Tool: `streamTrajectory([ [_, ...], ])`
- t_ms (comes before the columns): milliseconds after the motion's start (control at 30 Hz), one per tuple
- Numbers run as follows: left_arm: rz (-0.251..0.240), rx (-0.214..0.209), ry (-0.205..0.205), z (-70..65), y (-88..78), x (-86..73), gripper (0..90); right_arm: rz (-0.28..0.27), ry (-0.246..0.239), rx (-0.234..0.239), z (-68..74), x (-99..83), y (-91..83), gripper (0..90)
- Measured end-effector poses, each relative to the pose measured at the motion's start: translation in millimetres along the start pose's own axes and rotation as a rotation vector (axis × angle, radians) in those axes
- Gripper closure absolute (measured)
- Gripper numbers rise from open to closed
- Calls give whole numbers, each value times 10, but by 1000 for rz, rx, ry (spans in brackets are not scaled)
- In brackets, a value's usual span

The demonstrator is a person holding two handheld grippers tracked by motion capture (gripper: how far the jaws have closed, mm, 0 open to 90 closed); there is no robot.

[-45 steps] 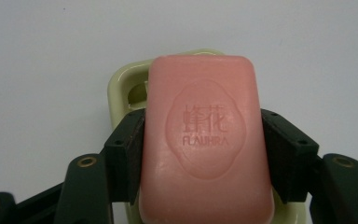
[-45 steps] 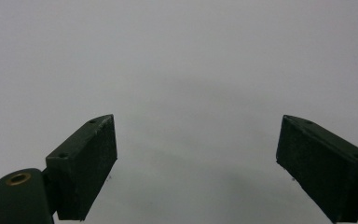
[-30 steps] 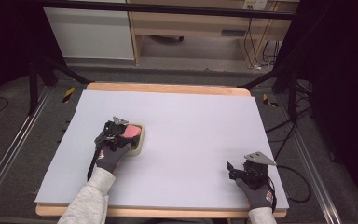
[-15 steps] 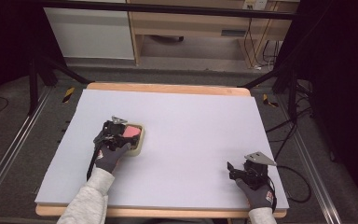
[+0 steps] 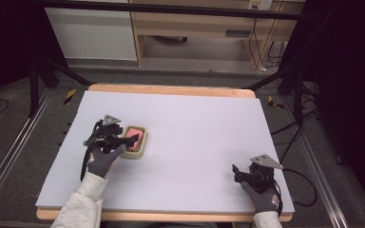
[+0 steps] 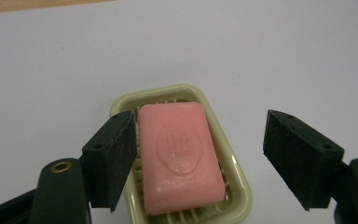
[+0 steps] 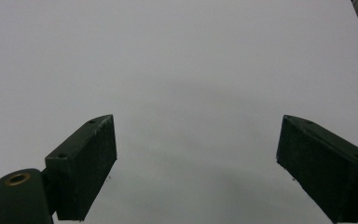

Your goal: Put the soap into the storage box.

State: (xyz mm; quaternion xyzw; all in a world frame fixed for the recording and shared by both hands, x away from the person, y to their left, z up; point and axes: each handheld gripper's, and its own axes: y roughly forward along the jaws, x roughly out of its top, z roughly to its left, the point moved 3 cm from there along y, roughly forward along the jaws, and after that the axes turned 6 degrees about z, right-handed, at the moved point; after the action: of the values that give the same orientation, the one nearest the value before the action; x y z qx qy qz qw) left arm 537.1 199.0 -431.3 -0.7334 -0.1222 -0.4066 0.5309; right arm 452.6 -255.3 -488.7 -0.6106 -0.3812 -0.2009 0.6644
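The pink soap point(image 6: 181, 157) is being straddled by the wide-spread left gripper point(image 6: 200, 161); closure is judged next.

The only marking is an oval stamp pressed into the top face of the pink soap bar point(image 6: 181, 158), which lies in the soap dish point(image 6: 235, 186) between the spread jaws of the left hand-held gripper point(image 6: 200, 158). Its raised characters are too soft to read. No other text is legible.
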Motion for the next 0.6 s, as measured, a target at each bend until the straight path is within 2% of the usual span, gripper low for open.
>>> streamTrajectory([
  [200, -20, -10, 17, 92, -180, -146, 248, 2, 4, -5, -9, -6, -4, 121],
  [433, -55, 25, 10, 231, -358, -384, 248, 6, 13, -11, -36, -23, -5, 116],
  [600, -32, 46, 12, 324, -407, -595, 248, 6, 23, -15, -44, -24, -6, 116],
])
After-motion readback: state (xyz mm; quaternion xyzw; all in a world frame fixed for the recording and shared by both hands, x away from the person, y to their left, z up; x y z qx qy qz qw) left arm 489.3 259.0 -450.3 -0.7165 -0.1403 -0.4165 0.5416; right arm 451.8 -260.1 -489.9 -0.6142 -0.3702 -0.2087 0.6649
